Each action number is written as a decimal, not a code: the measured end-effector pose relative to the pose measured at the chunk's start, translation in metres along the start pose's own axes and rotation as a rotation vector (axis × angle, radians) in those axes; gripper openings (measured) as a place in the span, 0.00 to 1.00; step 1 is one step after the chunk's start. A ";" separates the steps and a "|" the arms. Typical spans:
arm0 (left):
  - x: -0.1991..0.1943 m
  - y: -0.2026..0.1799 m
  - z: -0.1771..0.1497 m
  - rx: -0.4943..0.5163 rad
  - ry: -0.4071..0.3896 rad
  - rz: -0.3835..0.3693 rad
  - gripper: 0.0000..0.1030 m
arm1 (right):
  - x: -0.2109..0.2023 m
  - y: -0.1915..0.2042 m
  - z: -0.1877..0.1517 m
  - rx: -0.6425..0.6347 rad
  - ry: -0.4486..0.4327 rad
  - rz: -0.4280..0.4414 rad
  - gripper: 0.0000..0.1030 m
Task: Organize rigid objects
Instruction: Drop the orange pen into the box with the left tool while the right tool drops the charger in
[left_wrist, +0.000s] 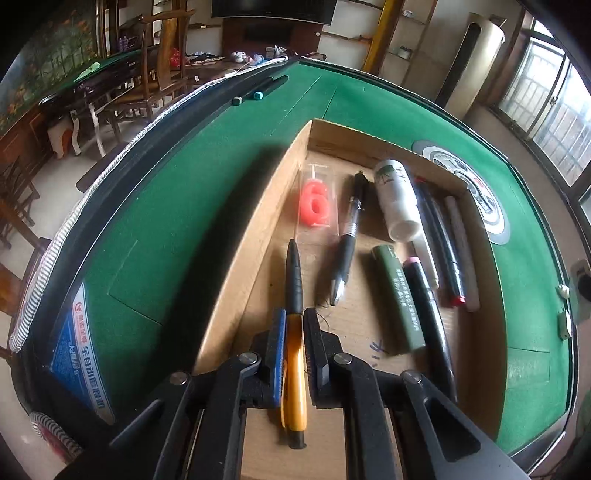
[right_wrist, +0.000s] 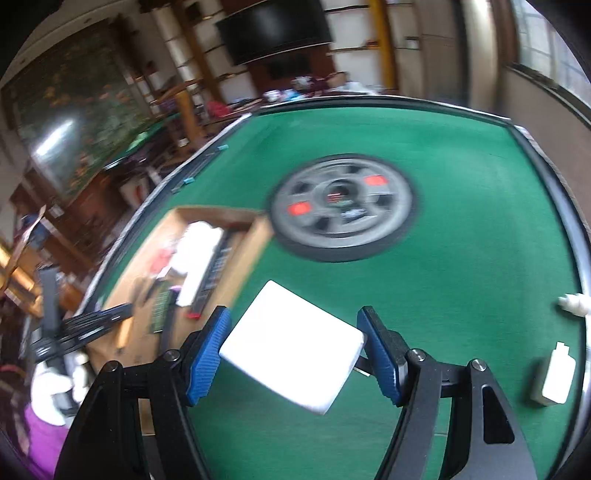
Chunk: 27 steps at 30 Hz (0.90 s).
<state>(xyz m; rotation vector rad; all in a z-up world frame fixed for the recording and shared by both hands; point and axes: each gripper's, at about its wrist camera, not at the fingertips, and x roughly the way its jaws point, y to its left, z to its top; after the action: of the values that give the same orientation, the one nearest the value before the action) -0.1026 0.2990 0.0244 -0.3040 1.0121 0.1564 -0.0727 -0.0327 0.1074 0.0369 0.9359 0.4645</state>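
In the left wrist view my left gripper (left_wrist: 294, 318) is shut on an orange and black pen (left_wrist: 294, 295), held over the cardboard box (left_wrist: 236, 266). The box holds a pink "6" candle (left_wrist: 314, 204), a black pen (left_wrist: 349, 236), a white bottle (left_wrist: 397, 199), a green tube (left_wrist: 400, 299) and more pens. In the right wrist view my right gripper (right_wrist: 293, 326) is shut on a white square block (right_wrist: 291, 347), above the green table (right_wrist: 461, 266). The box (right_wrist: 255, 254) lies to its left.
A round grey control disc (right_wrist: 341, 206) sits at the table's centre, also in the left wrist view (left_wrist: 476, 192). Two small white objects (right_wrist: 556, 373) lie near the right rim. Two markers (left_wrist: 266, 88) lie at the far left edge. Chairs and furniture stand beyond.
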 end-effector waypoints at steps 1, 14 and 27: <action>-0.003 0.003 -0.001 -0.009 -0.006 -0.013 0.14 | 0.006 0.020 0.000 -0.033 0.018 0.037 0.68; -0.116 0.051 -0.047 -0.115 -0.383 0.029 0.70 | 0.099 0.203 -0.049 -0.388 0.232 0.143 0.68; -0.125 0.048 -0.052 -0.068 -0.452 0.267 0.83 | 0.085 0.206 -0.044 -0.383 0.060 0.124 0.72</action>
<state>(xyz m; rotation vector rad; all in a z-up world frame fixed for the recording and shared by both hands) -0.2236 0.3292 0.0969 -0.1813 0.5953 0.4805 -0.1407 0.1796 0.0635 -0.2692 0.8935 0.7567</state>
